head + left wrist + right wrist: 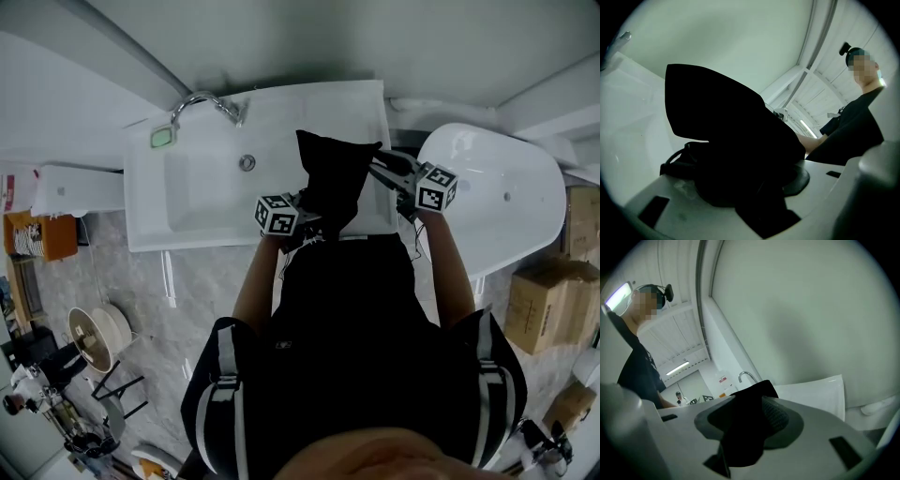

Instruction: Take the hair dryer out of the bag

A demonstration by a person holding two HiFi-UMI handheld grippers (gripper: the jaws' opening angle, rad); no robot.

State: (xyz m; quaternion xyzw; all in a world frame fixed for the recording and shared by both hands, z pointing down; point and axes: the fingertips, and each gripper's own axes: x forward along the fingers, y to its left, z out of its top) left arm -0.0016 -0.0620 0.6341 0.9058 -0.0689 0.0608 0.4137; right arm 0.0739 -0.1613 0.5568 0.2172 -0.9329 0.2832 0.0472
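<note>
A black cloth bag (333, 178) is held upright over the right end of a white sink (202, 202). My left gripper (309, 208) is at the bag's lower left, shut on the bulky bottom part, which fills the space between its jaws (726, 131). A thin black loop (670, 164) sticks out at the bag's left. My right gripper (382, 171) is at the bag's right side. Its jaws stand apart, and a fold of the bag (745, 427) lies loosely over one ribbed pad (777, 417). The hair dryer is not visible; the bag hides whatever is inside.
A chrome faucet (202, 101) and a green sponge (163, 137) sit at the sink's back left. A white bathtub (506, 197) stands to the right, with cardboard boxes (539, 300) beyond it. An orange crate (42, 234) is on the floor at the left.
</note>
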